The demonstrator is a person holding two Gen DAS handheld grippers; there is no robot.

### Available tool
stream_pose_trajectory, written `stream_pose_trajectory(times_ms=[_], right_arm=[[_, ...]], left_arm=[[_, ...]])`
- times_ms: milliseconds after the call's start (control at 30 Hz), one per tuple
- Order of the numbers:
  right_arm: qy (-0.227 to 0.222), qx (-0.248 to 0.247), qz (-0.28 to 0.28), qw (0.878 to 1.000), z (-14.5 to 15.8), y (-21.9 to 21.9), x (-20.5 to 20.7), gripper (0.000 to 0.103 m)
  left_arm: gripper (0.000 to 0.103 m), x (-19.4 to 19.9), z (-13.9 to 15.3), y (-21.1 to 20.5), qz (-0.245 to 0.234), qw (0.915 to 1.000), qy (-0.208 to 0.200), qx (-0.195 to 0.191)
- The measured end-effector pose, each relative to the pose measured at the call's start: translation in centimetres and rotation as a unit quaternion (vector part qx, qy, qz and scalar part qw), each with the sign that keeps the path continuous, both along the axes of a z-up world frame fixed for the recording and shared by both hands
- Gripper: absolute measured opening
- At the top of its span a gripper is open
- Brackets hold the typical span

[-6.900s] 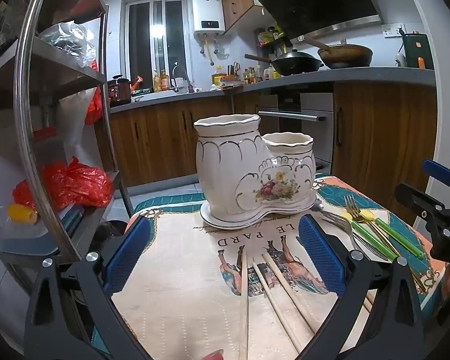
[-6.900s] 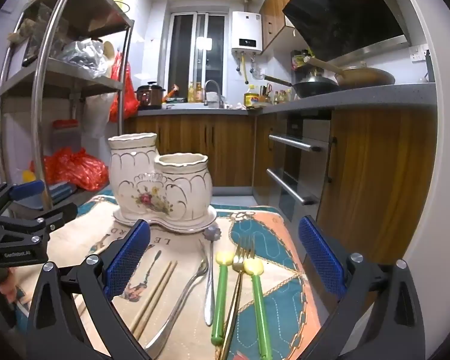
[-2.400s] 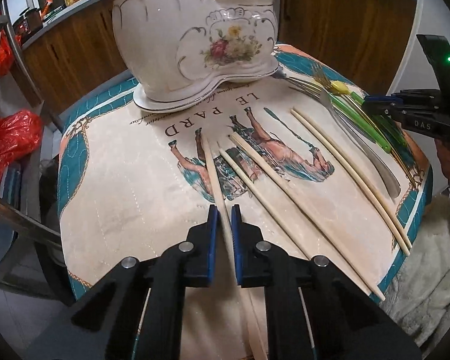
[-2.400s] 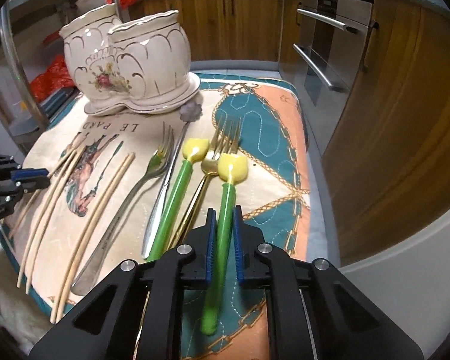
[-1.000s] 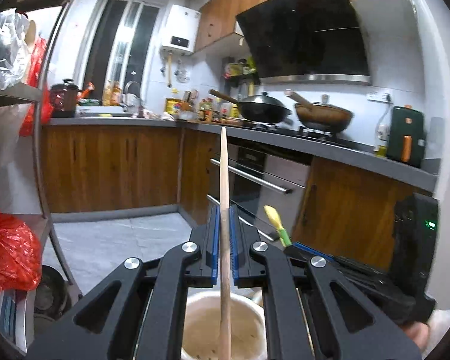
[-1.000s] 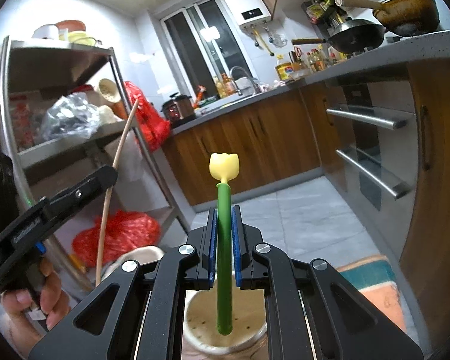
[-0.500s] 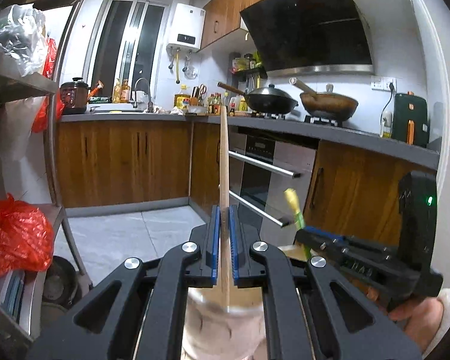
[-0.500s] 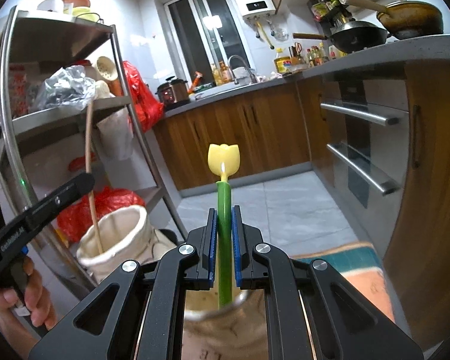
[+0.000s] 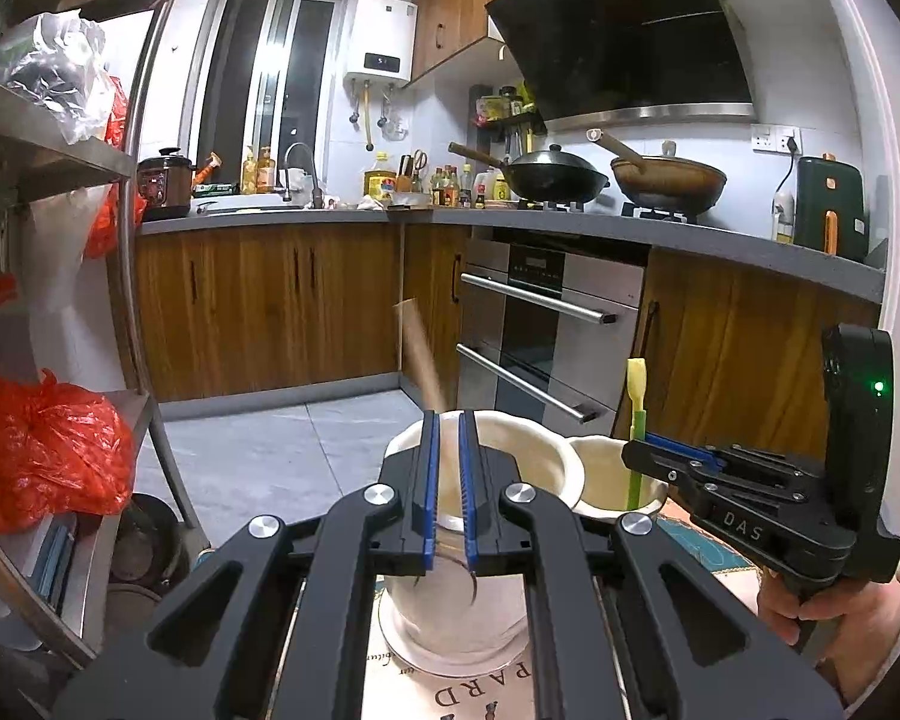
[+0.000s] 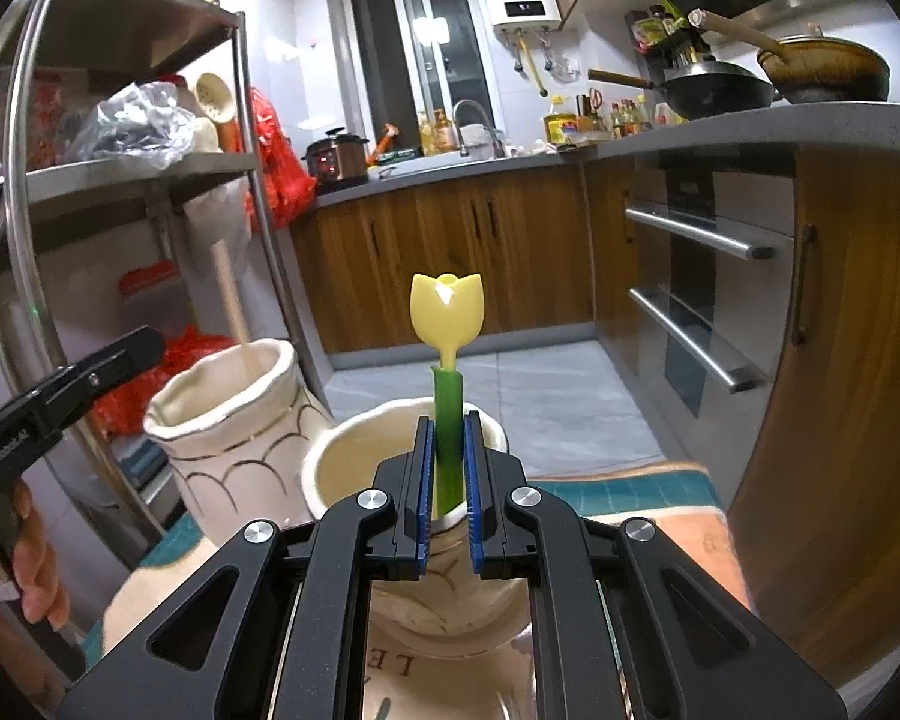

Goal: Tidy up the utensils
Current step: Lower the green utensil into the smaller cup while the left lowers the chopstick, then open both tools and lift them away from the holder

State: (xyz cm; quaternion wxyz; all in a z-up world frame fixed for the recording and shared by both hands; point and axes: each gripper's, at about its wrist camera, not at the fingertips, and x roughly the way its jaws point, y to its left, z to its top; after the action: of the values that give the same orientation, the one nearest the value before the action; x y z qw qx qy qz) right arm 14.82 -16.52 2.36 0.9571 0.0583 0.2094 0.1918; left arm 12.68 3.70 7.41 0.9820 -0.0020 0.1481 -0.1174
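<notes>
A white ceramic two-pot utensil holder stands on the printed cloth: a taller pot (image 9: 486, 456) (image 10: 228, 414) and a lower pot (image 9: 606, 468) (image 10: 360, 468). My left gripper (image 9: 445, 492) is slightly open just above the taller pot; a blurred wooden chopstick (image 9: 417, 354) (image 10: 231, 300) leans free inside that pot. My right gripper (image 10: 448, 474) has a narrow gap around the green fork handle (image 10: 447, 414) with a yellow tulip end (image 10: 447, 315), which stands in the lower pot; it also shows in the left wrist view (image 9: 636, 414).
A metal shelf rack (image 10: 120, 168) with red bags (image 9: 42, 450) stands to the left. Wooden cabinets and an oven (image 9: 546, 324) lie behind. The table cloth (image 10: 648, 480) ends close to the right of the holder.
Both grippers have lowered to the pots and their jaws have parted a little. The chopstick has dropped out of my left gripper into the taller pot. The fork sits lower in the lower pot.
</notes>
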Motion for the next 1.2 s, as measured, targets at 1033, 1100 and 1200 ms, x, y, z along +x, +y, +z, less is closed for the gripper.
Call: stream_pose_trajectory(times_ms=[1033, 1100, 1200], right_arm=[[-0.037, 0.033, -0.026, 0.998, 2.7, -5.0, -7.2, 0.098], [-0.034, 0.030, -0.033, 0.998, 2.4, -5.6, -7.7, 0.098], [-0.023, 0.019, -0.043, 0.999, 1.7, -6.4, -8.3, 0.098]], left_arm=[[0.097, -6.4, -1.7, -0.2, 0.037, 0.9988, -0.023, 0.023], [0.097, -6.9, -2.2, -0.3, 0.035, 0.9989, -0.016, 0.027], [0.097, -7.5, -2.9, -0.7, 0.028, 0.9990, -0.002, 0.036]])
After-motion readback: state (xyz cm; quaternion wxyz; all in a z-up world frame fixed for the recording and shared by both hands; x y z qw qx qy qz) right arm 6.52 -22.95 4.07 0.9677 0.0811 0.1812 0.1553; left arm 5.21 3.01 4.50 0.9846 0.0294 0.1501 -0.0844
